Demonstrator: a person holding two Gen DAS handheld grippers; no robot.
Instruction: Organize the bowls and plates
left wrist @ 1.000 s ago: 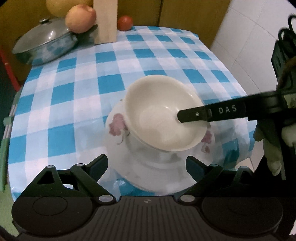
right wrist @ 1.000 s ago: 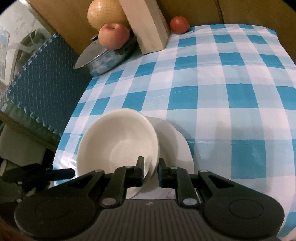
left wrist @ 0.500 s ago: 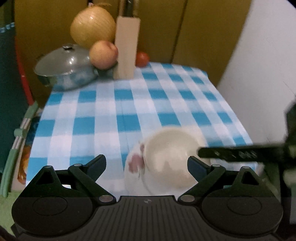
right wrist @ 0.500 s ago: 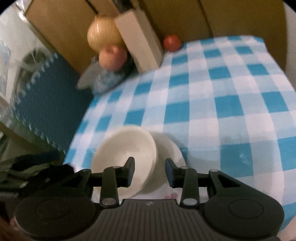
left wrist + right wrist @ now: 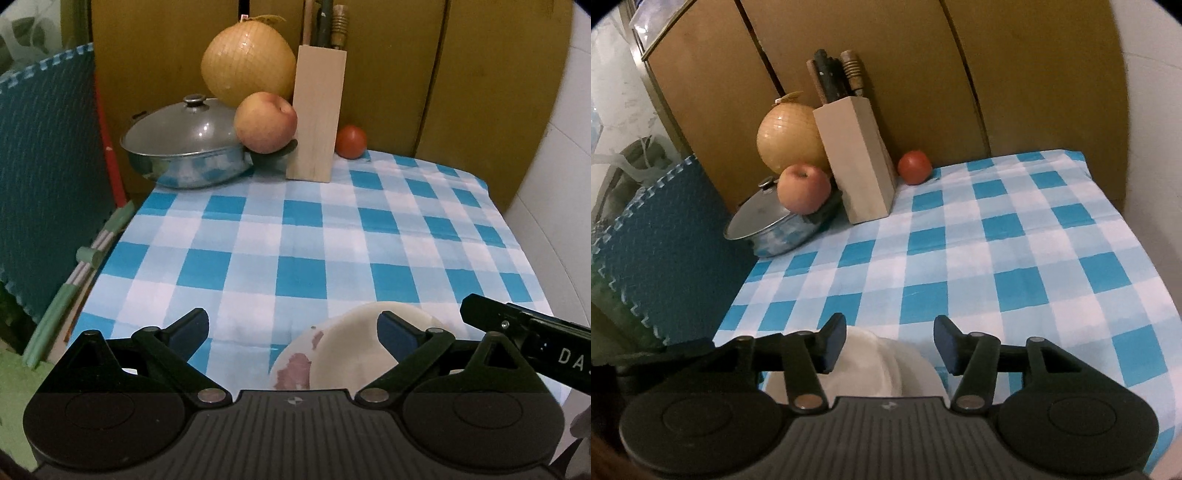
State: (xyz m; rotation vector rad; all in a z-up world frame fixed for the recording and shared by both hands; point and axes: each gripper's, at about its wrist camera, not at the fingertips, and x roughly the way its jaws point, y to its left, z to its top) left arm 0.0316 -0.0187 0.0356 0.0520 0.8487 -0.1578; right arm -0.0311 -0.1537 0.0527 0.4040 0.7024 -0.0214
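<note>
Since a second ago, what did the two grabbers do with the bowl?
The right gripper let go of the bowl: its jaws were pinching the rim and have just been opening, and it pulled up and back. The left gripper, open all along, also drew back, so the table looks farther away. The bowl stayed on the plate, and the pot and apple stayed put.
</note>
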